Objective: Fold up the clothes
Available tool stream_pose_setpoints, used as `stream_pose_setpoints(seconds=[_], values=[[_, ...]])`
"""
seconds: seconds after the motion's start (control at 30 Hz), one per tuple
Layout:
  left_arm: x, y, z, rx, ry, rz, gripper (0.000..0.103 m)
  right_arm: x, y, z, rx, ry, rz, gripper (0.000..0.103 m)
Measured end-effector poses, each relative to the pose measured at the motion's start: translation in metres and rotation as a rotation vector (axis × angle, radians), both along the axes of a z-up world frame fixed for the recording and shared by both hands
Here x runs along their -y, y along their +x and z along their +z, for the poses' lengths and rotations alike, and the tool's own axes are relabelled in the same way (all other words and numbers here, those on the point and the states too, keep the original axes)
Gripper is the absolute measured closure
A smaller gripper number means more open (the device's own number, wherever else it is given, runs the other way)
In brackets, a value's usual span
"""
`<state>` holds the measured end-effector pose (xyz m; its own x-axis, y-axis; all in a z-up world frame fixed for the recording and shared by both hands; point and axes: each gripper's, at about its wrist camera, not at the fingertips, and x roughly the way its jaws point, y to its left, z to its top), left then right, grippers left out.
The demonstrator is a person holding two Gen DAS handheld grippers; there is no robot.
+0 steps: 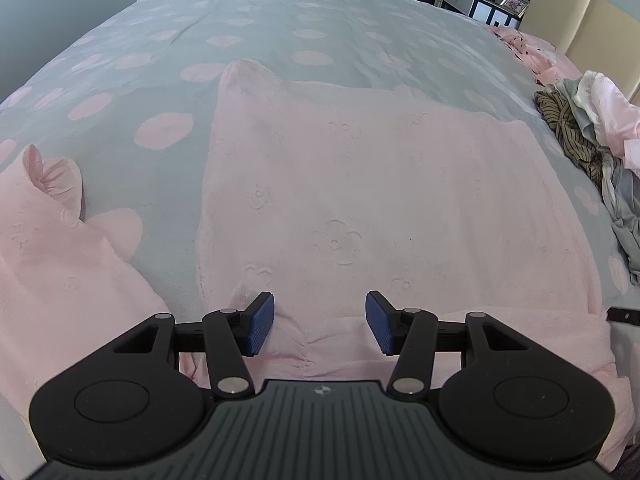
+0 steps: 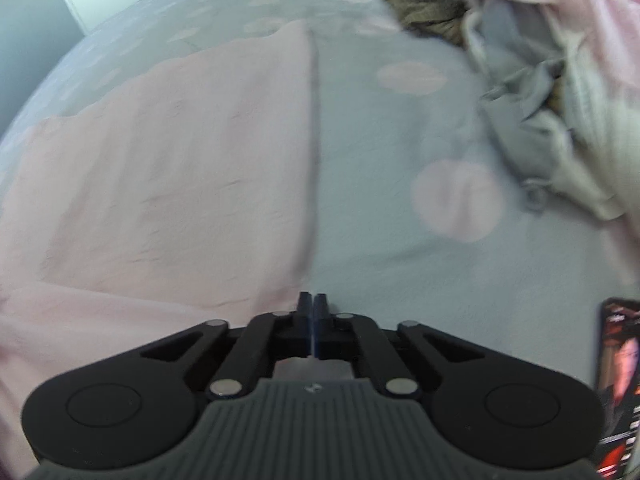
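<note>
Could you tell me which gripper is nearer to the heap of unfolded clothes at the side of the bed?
The right gripper, by the pink garment's edge facing the heap. The left gripper hovers over the garment's middle.

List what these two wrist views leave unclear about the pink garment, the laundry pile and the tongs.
- Pale pink embossed fleece garment: near hem hidden under the left tongs; garment type unclear.
- Right tongs: shut; motion blur hides whether any pink cloth is pinched.
- Heap of grey, striped brown and white laundry: blurred, cut by the right edge; items uncountable.
- Second pink ruffled piece: cut off at the left edge.
</note>
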<state>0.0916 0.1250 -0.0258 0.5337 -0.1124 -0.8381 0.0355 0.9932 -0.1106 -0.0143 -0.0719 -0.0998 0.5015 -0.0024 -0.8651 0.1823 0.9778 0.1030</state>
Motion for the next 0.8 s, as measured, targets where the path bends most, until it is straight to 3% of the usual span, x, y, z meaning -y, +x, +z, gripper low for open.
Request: stream_pose_setpoints(seconds=[0.07, 0.17, 0.27, 0.3, 0.37, 0.53, 0.57, 0.6, 0.63, 0.73, 0.8], values=[[0.0, -0.001, 0.001, 0.003, -0.001, -0.002, 0.054, 0.012, 0.002, -0.002, 0.002, -0.021, -0.024, 0.103], [-0.003, -0.002, 0.004, 0.015, -0.012, 0.002, 0.054, 0.027, 0.0, -0.003, -0.004, 0.067, -0.06, 0.103], [-0.004, -0.005, 0.007, 0.03, -0.02, 0.01, 0.054, 0.03, -0.007, 0.006, 0.032, 0.151, -0.063, 0.094], [-0.004, -0.006, 0.008, 0.031, -0.02, 0.012, 0.054, 0.03, -0.009, 0.008, 0.039, 0.188, -0.066, 0.074], [-0.004, -0.006, 0.008, 0.03, -0.019, 0.014, 0.054, 0.028, -0.012, 0.012, 0.05, 0.259, -0.07, 0.052], [-0.006, -0.008, 0.011, 0.032, -0.012, 0.014, 0.054, 0.009, 0.001, 0.001, 0.012, 0.286, -0.035, 0.061], [-0.006, -0.009, 0.011, 0.035, -0.012, 0.017, 0.054, 0.008, 0.003, -0.003, -0.008, 0.304, -0.033, 0.072], [-0.009, -0.01, 0.012, 0.04, -0.012, 0.022, 0.054, 0.006, 0.003, -0.006, -0.028, 0.321, -0.024, 0.095], [-0.012, -0.012, 0.013, 0.044, -0.012, 0.027, 0.054, 0.004, 0.003, -0.009, -0.048, 0.339, -0.016, 0.097], [-0.02, -0.016, 0.015, 0.052, -0.012, 0.05, 0.054, -0.004, 0.002, -0.002, -0.029, 0.16, 0.016, 0.1], [-0.027, -0.018, 0.015, 0.052, -0.013, 0.066, 0.054, 0.003, 0.004, -0.01, -0.052, 0.179, -0.005, 0.1]])
